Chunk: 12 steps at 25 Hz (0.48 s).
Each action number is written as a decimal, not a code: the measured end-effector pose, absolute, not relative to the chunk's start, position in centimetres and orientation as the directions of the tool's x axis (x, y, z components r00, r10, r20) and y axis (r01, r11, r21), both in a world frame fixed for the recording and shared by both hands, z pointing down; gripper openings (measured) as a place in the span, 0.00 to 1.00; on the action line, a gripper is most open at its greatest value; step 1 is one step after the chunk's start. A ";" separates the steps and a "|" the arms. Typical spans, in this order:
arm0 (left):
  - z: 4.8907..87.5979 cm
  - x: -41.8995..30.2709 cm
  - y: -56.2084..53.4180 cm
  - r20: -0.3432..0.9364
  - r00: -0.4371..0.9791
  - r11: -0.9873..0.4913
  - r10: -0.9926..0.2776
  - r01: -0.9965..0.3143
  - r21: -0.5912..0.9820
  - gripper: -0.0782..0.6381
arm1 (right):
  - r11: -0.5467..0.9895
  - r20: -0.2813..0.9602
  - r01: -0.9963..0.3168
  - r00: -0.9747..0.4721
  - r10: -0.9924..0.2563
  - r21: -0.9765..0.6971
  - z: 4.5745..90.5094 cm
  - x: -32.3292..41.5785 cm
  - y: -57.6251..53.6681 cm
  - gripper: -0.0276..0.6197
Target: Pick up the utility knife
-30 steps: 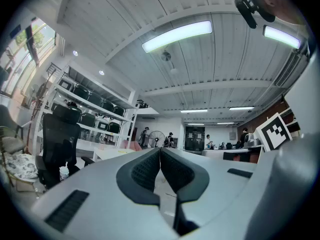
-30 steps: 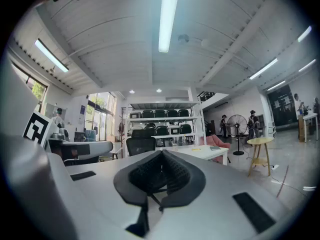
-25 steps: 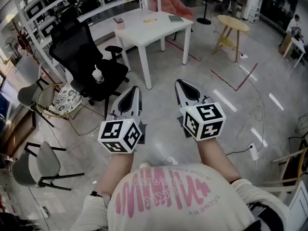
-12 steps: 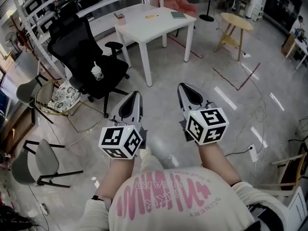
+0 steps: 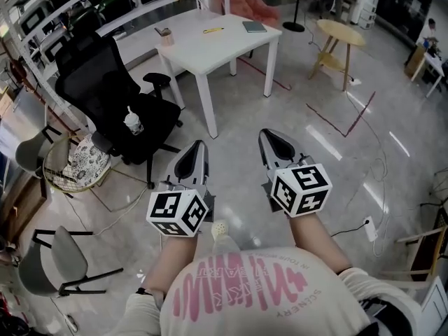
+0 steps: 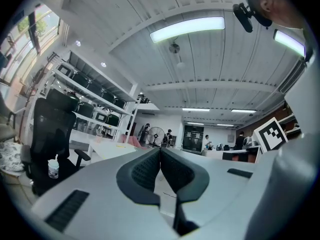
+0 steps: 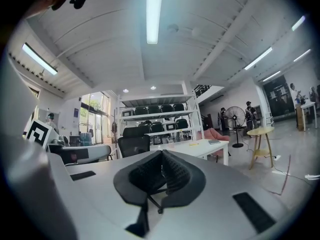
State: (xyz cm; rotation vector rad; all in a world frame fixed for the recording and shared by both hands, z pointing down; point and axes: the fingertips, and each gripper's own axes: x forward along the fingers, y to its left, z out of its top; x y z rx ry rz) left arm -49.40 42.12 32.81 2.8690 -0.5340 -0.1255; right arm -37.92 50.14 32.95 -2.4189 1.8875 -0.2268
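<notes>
An open workroom with a glossy grey floor (image 5: 329,152) lies ahead of you, and a white tabletop (image 5: 217,53) stands across it, well apart from where you stand. As I judge it, the pickup has not begun. Your left tongs (image 5: 196,150) and right tongs (image 5: 270,137) are both clenched on nothing, held level side by side over the floor, well short of the tabletop. What I take for the knife (image 5: 213,30) is a slim yellow thing lying flat toward the far side of the tabletop, between a cup (image 5: 166,36) at its left end and a dark notebook (image 5: 254,26) at its right, touching neither. It is too small here to show a blade or slider. Everything is left to do: reach the tabletop, part one pair of tongs, close on the knife and lift it.
</notes>
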 end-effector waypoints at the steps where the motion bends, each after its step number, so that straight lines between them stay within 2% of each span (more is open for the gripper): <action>1: 32.6 -48.4 40.9 -0.045 0.934 -0.914 -0.355 -0.336 0.229 0.14 | -0.250 0.076 -0.958 0.241 -0.968 -0.142 32.7 -37.1 49.0 0.06; 12: 28.9 -40.4 26.0 -0.079 0.950 -0.940 -0.302 -0.283 0.192 0.14 | -0.280 0.011 -0.946 0.282 -0.959 -0.163 28.8 -29.7 34.7 0.06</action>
